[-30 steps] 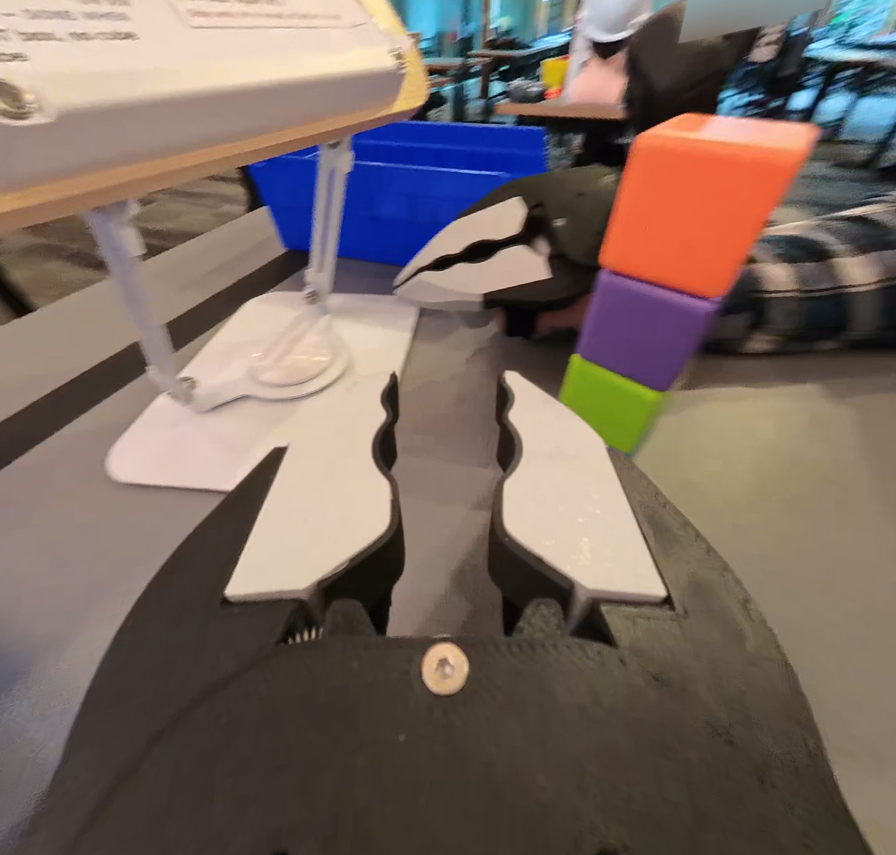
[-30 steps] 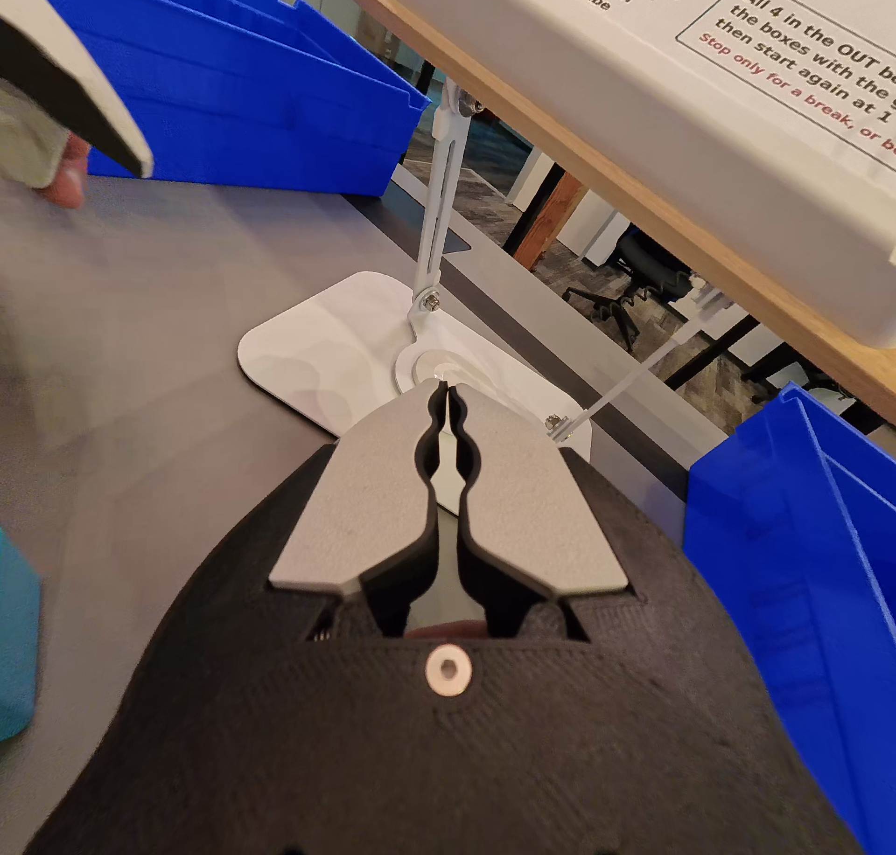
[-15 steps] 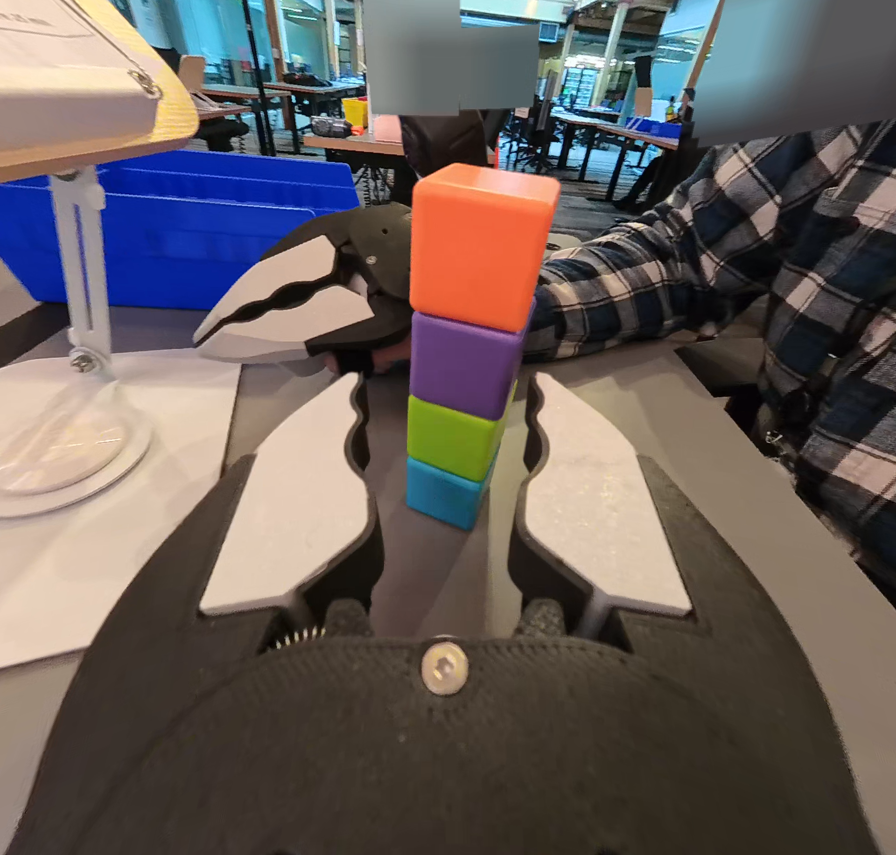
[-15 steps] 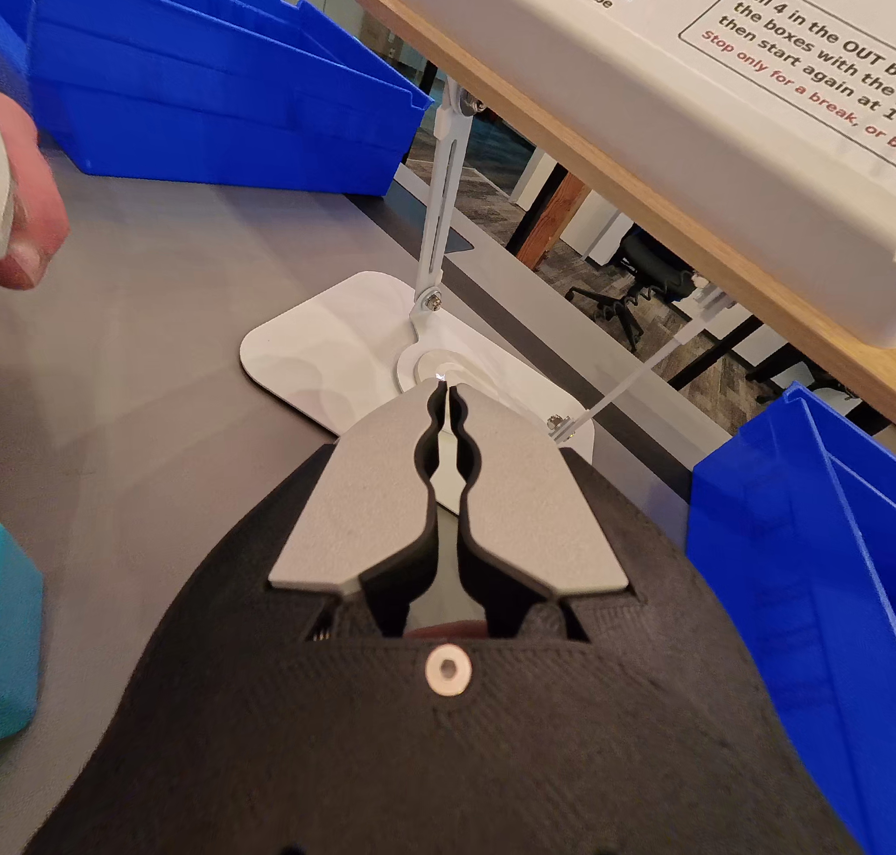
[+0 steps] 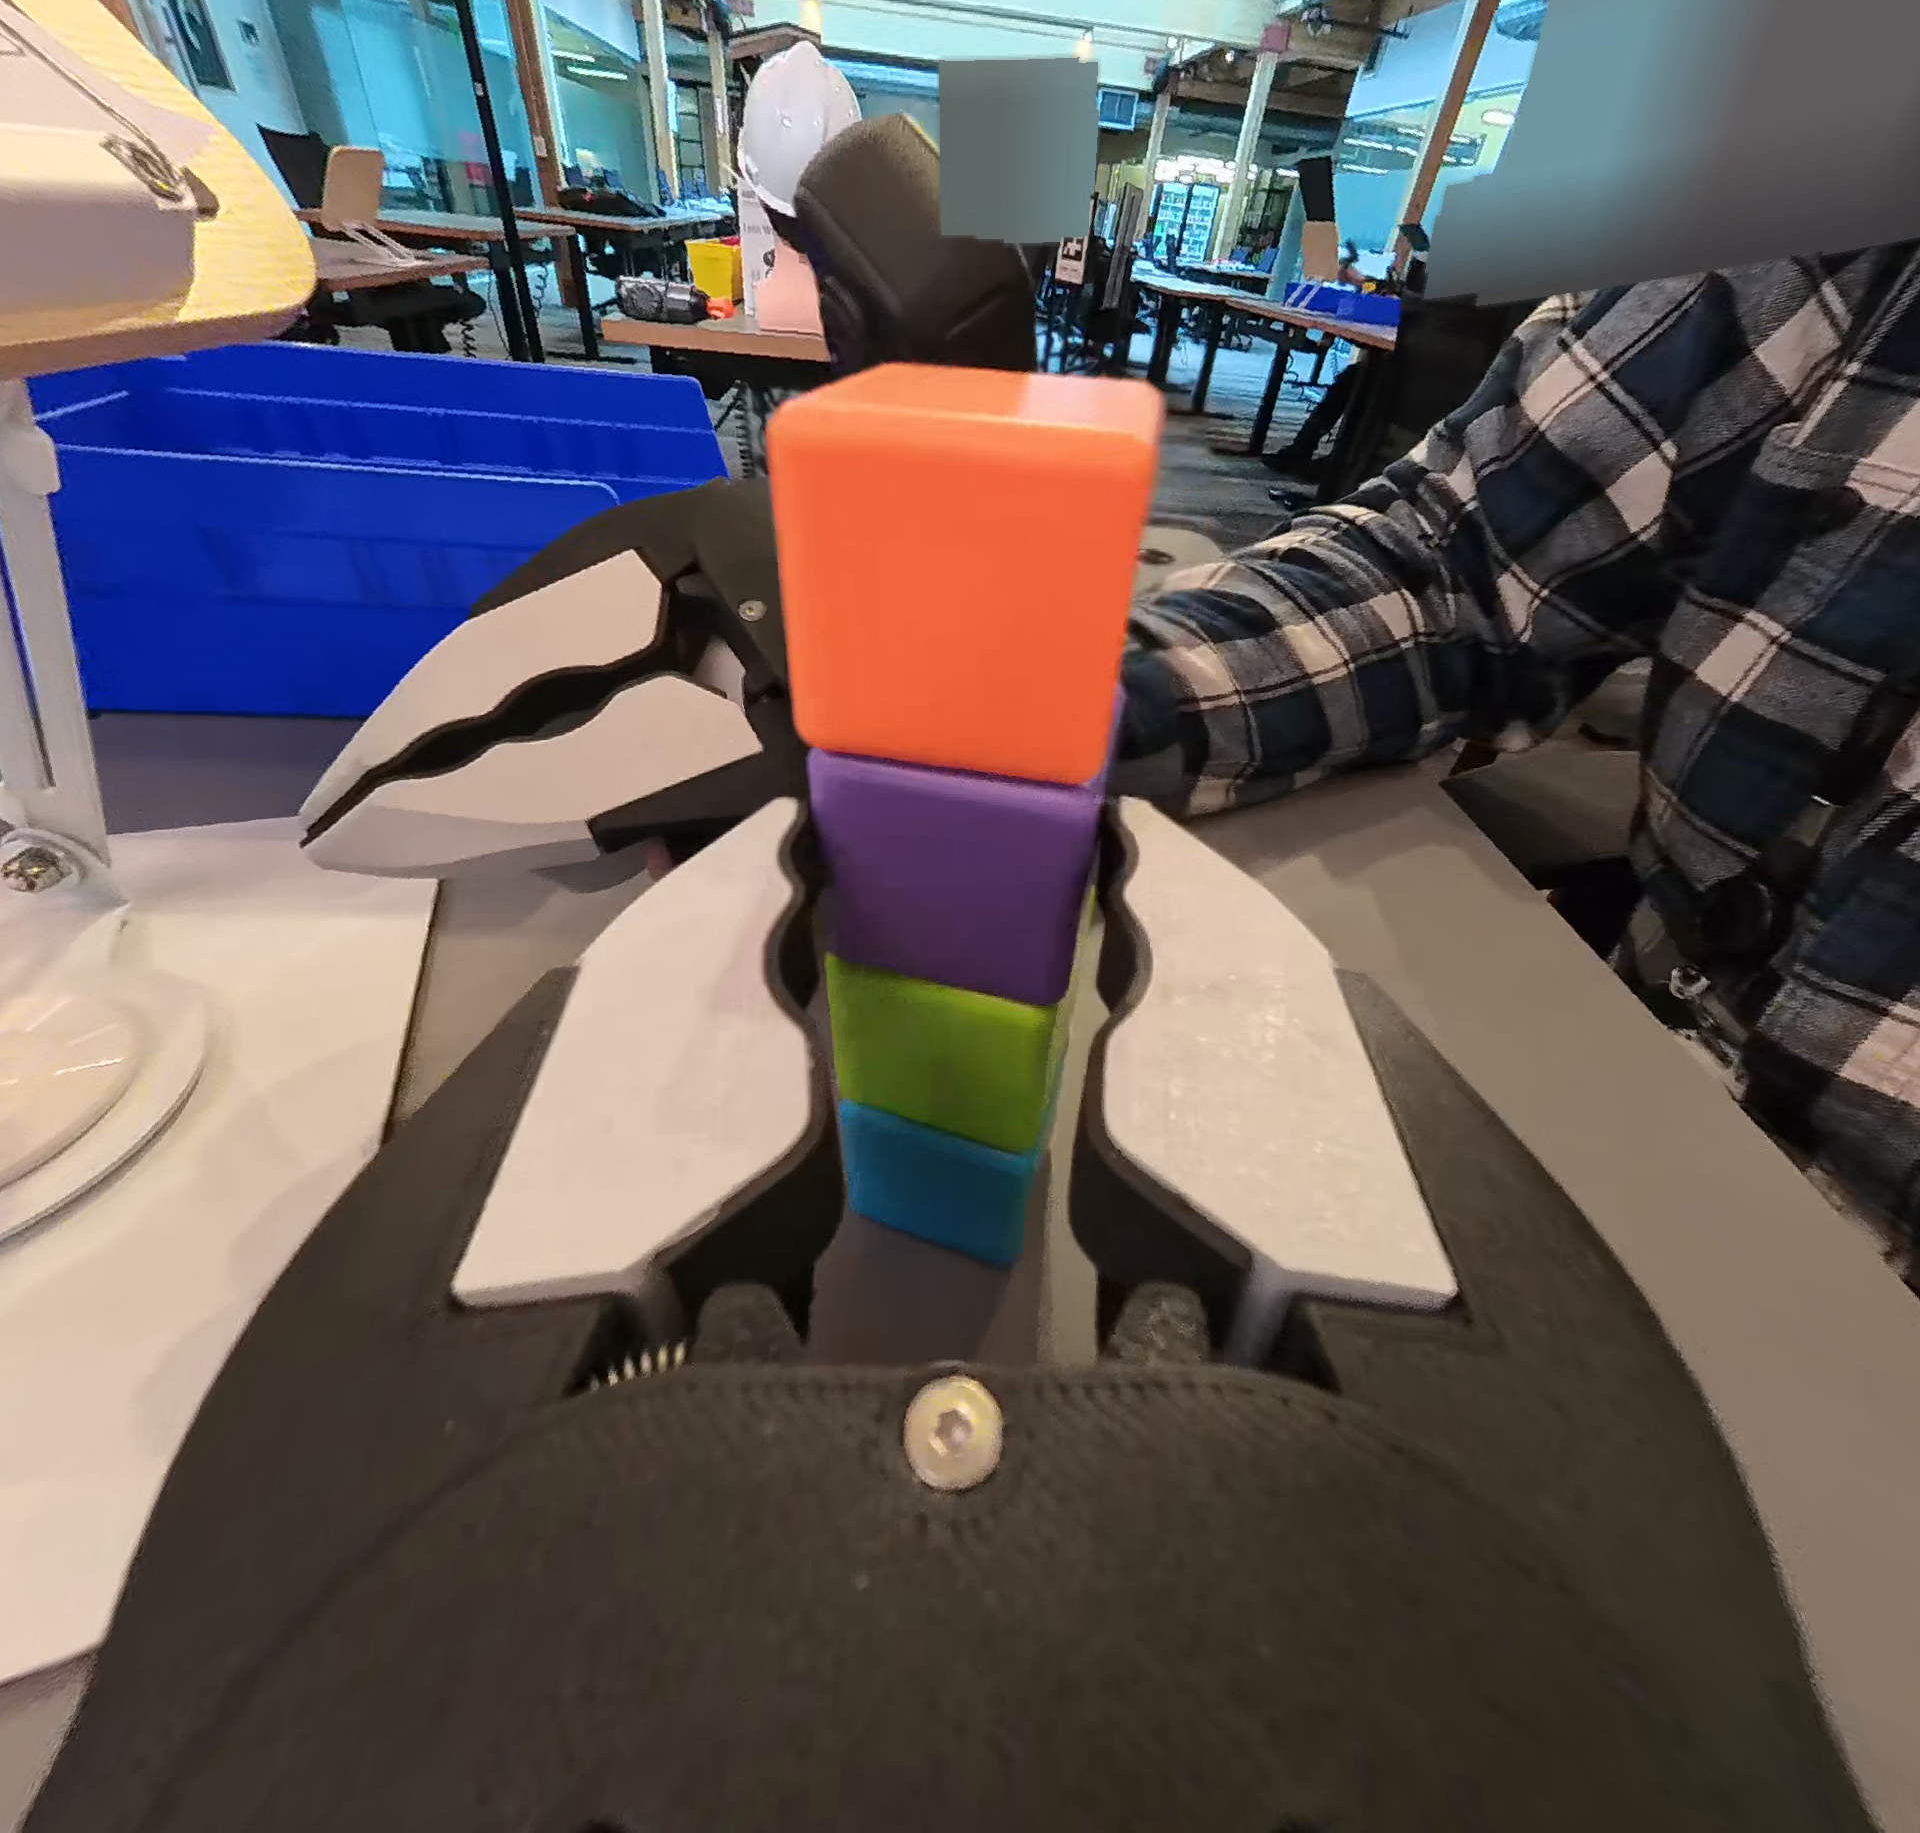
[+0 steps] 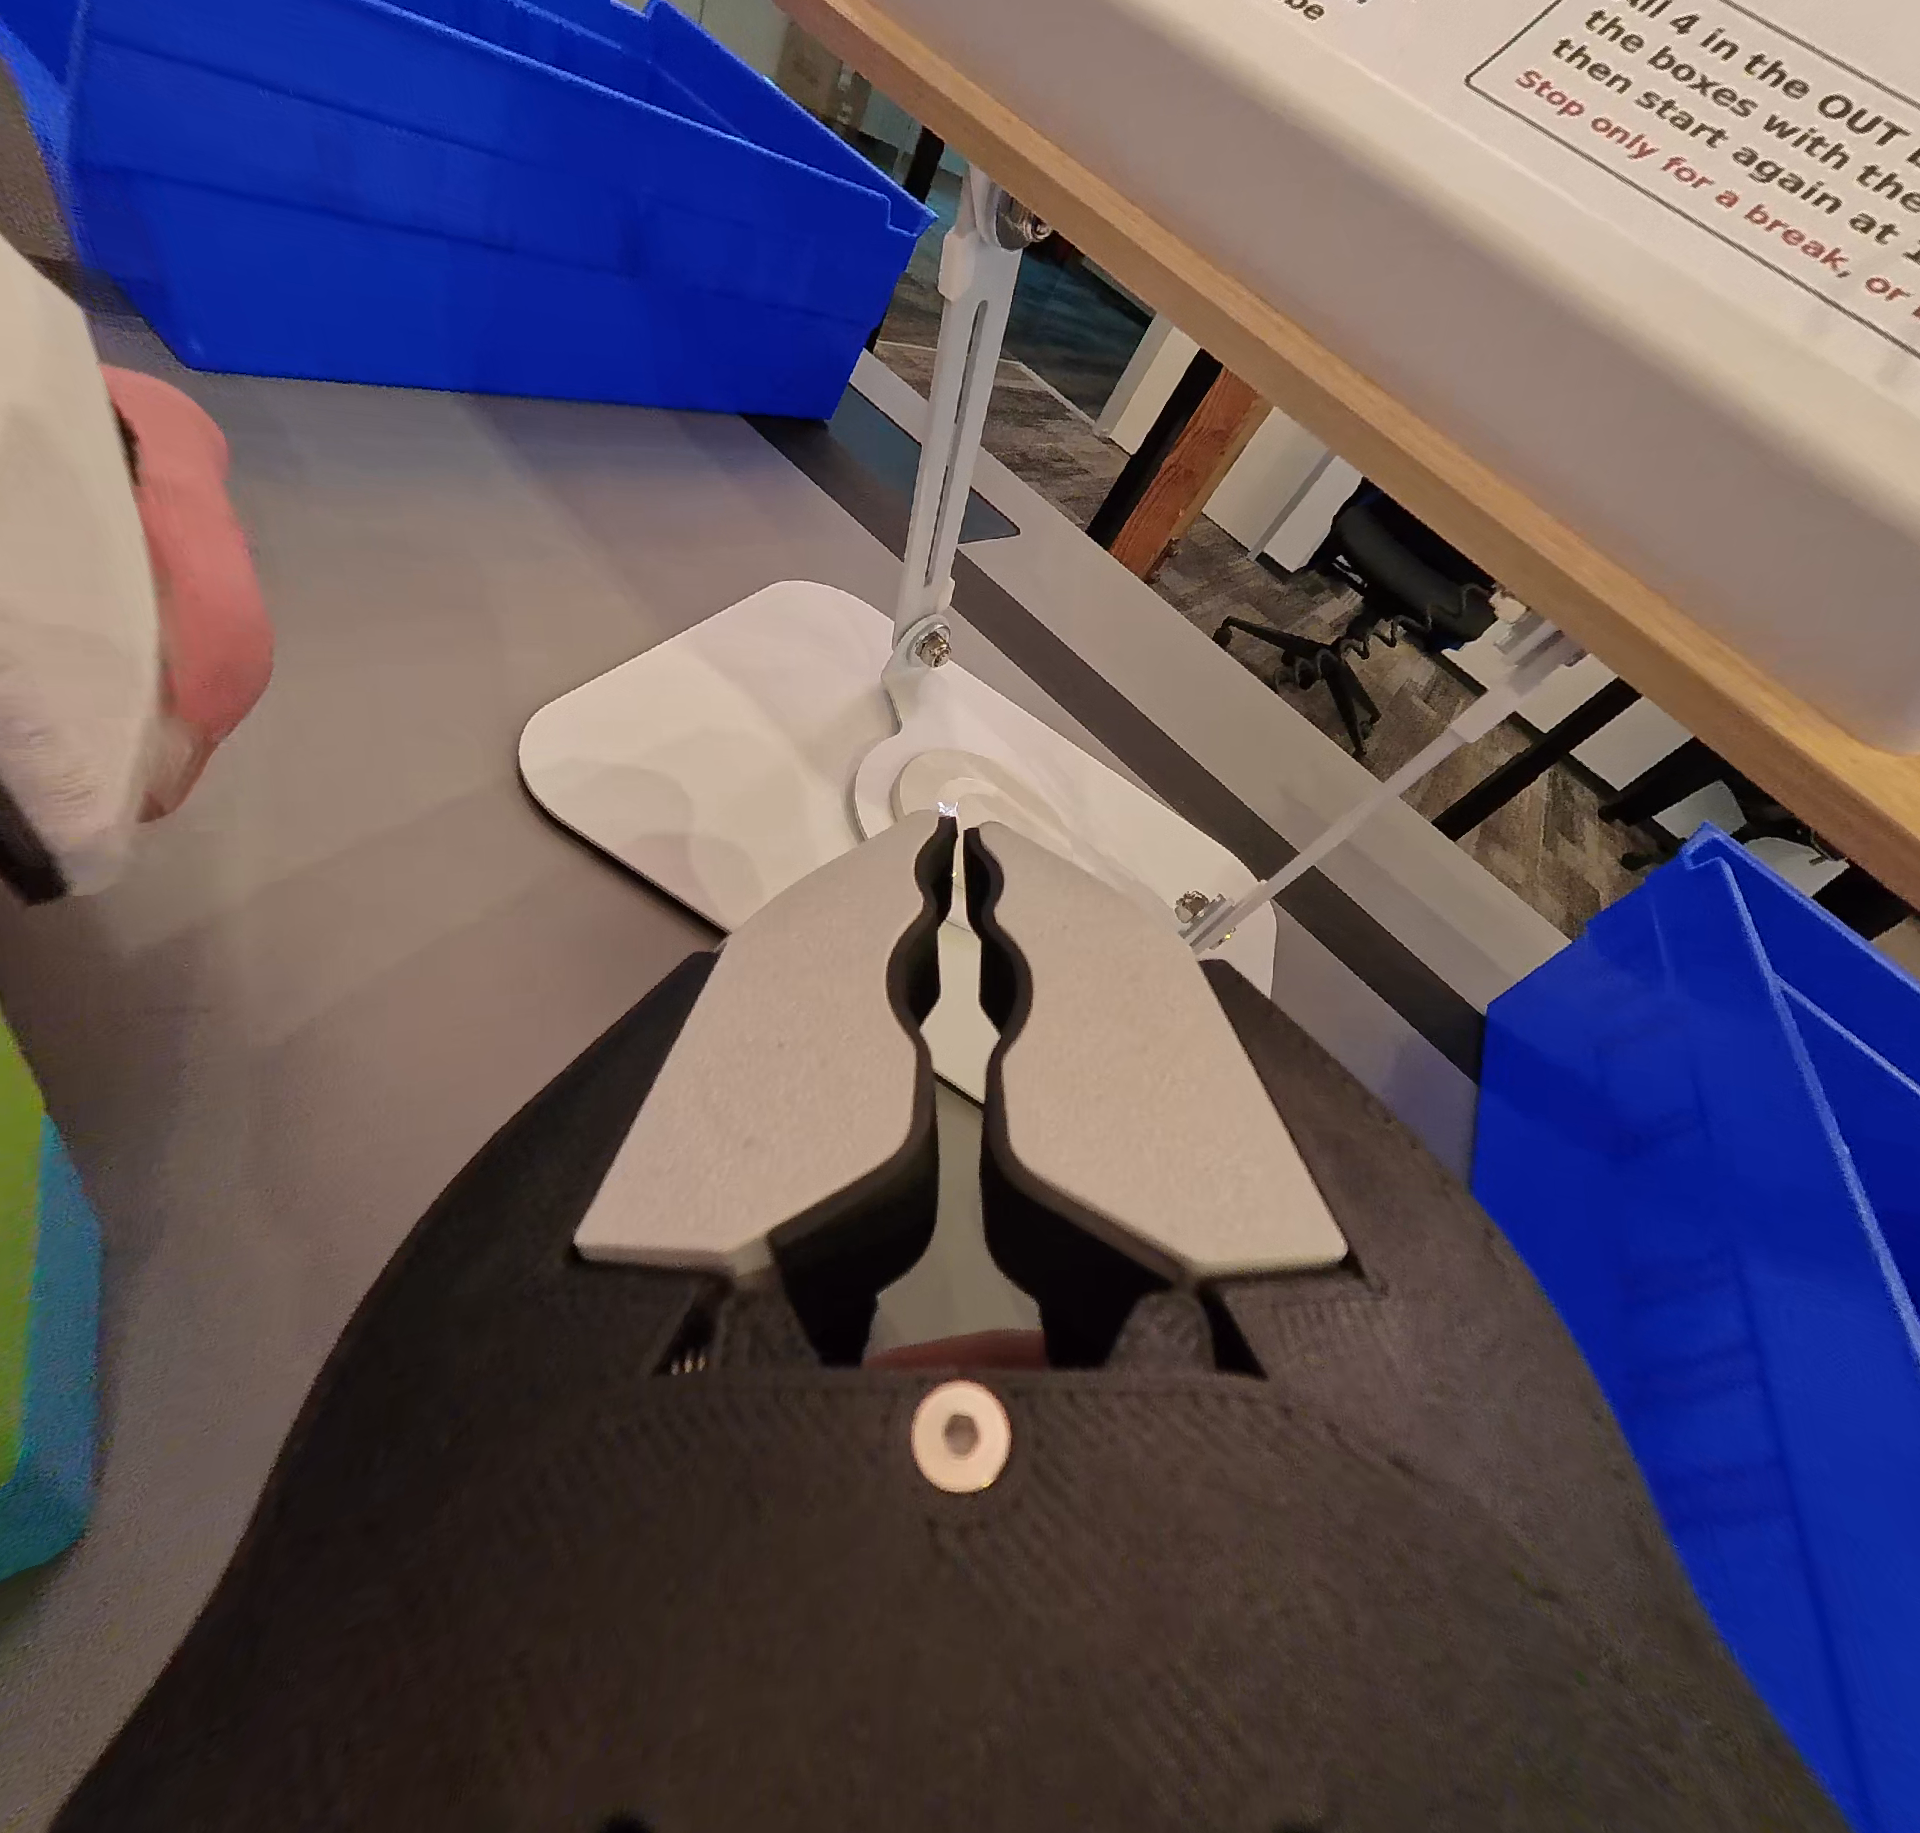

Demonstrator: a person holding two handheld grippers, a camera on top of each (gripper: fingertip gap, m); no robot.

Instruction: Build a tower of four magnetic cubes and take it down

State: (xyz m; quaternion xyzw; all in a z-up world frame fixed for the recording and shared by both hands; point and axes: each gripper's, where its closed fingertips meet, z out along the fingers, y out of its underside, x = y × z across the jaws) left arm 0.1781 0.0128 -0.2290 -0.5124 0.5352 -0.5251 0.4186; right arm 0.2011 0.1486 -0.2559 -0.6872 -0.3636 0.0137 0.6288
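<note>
The tower stands on the grey surface (image 5: 1455,952), four cubes high: blue cube (image 5: 935,1196) at the bottom, green cube (image 5: 940,1051) on it, purple cube (image 5: 956,874) next, orange cube (image 5: 956,568) on top. The stack leans slightly, each cube set a little off from the one below.

The left gripper (image 5: 956,827) has its jaws spread on either side of the tower, the fingertips level with the purple cube and close to or touching its sides; whether they press it cannot be told. Nothing is lifted.

The right gripper (image 5: 540,744) lies behind and left of the tower, pointing away from it, its jaws nearly closed with only a thin gap and nothing between them. In its own view it (image 6: 958,838) points at the white stand base (image 6: 707,744), with a blue bin (image 6: 468,256) beyond and the tower's blue and green cubes at the left edge.

A person's plaid sleeve (image 5: 1403,620) rests right of the tower.
</note>
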